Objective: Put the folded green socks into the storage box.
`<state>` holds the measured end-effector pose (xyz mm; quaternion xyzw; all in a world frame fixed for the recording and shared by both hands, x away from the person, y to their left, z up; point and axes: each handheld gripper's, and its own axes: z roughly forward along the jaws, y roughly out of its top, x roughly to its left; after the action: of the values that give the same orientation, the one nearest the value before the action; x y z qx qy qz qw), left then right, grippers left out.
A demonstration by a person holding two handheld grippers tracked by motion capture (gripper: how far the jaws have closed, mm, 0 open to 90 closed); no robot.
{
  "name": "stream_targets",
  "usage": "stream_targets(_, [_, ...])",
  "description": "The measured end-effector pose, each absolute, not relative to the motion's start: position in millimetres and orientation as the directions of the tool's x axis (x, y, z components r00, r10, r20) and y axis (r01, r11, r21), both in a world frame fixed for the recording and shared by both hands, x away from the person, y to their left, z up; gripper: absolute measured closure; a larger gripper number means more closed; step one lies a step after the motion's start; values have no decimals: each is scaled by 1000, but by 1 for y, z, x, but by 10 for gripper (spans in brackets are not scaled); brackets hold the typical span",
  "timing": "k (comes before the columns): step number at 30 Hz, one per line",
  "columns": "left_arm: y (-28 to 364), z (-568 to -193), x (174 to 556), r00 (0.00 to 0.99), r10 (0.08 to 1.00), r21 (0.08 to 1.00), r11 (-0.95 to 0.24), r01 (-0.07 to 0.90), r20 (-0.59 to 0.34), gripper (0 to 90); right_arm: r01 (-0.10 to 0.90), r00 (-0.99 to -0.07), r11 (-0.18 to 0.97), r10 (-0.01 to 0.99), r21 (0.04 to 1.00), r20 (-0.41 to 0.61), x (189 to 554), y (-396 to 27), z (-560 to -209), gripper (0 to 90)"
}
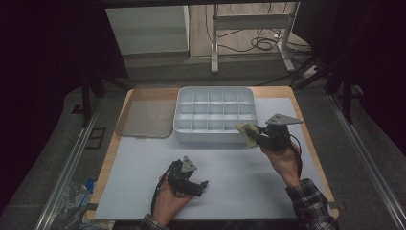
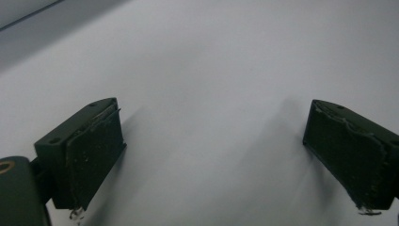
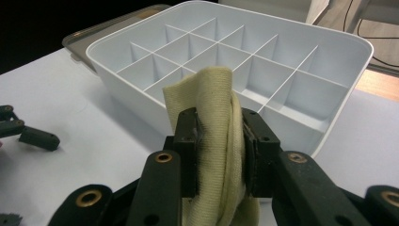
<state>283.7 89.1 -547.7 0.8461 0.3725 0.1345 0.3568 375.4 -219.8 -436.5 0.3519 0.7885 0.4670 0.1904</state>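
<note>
Clamped between the right gripper's (image 3: 221,141) jaws, a folded yellowish cloth (image 3: 214,108) sits just before the white divided tray's (image 3: 329,61) near wall. Left gripper (image 2: 214,155) hovers open over bare tabletop (image 2: 211,56).

High view: fixed above the near edge, looking forward and down on the white plastic divided tray (image 1: 215,115), seen from afar. Right gripper view: close behind the right gripper (image 3: 220,141), aimed level at the same tray's (image 3: 329,70) near wall. Left gripper view: very close, angled down between two black jaws at the pale blue-white table mat (image 2: 211,70), shared with the high view in front of the tray (image 1: 239,167).
</note>
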Motion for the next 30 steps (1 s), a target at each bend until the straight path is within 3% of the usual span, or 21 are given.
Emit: stream_targets(30, [89,-548,283,685,728,704,-465,536,-41,54,382,-613,285,790,879,10,434,-210,-438,708])
